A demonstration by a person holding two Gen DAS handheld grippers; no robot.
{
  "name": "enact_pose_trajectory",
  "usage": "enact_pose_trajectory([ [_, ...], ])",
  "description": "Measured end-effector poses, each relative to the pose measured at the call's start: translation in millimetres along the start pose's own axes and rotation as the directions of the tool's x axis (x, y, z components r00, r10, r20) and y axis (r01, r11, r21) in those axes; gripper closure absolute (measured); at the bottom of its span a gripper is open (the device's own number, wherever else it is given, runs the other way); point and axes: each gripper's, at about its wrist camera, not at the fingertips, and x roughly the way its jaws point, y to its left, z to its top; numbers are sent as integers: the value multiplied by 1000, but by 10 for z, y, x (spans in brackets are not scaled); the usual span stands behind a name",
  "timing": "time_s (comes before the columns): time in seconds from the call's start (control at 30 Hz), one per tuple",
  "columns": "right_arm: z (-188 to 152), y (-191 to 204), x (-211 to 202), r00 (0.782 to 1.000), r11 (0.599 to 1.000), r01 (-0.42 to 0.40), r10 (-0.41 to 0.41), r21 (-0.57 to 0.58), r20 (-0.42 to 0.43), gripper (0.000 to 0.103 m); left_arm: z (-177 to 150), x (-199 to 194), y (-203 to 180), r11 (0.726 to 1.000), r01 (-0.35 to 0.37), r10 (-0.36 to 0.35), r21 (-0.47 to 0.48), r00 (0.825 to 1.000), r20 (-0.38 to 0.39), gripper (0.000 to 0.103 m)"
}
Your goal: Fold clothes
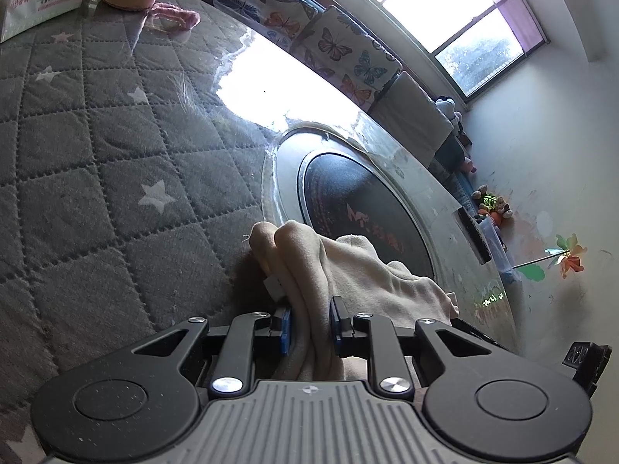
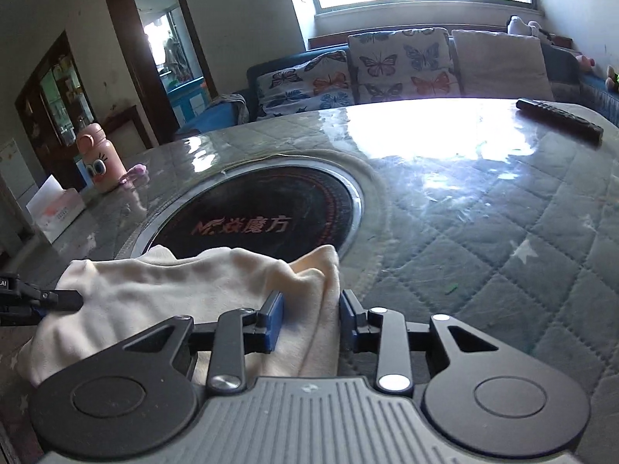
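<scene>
A cream garment (image 1: pixel 367 270) lies bunched on the quilted grey table cover (image 1: pixel 96 154), partly over the rim of a round black hob (image 1: pixel 348 193). My left gripper (image 1: pixel 312 326) is shut on a thick fold of it, and cloth fills the gap between the blue pads. In the right wrist view the same garment (image 2: pixel 174 290) spreads to the left. My right gripper (image 2: pixel 311 321) holds its right-hand edge between the pads. The left gripper (image 2: pixel 38 301) shows at the left edge of that view, at the garment's other end.
The hob (image 2: pixel 263 208) sits in the middle of the table. A black remote (image 2: pixel 559 118) lies at the far right. A pink bottle (image 2: pixel 98 162), a pink hair tie (image 1: pixel 174 17) and a tissue box (image 2: pixel 58 212) stand far left. A butterfly-print sofa (image 2: pixel 387 65) lies beyond.
</scene>
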Motion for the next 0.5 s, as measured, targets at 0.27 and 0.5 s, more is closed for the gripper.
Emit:
enact_pose_trajectory([
  [0.27, 101, 246, -31, 999, 999, -35, 35, -34, 18, 94, 38, -213, 86, 1000, -17, 17, 6, 998, 56, 85],
  [0.5, 303, 734, 118, 994, 989, -108, 110, -102, 15, 95, 164, -545, 389, 998, -58, 61, -29, 990, 129, 85],
])
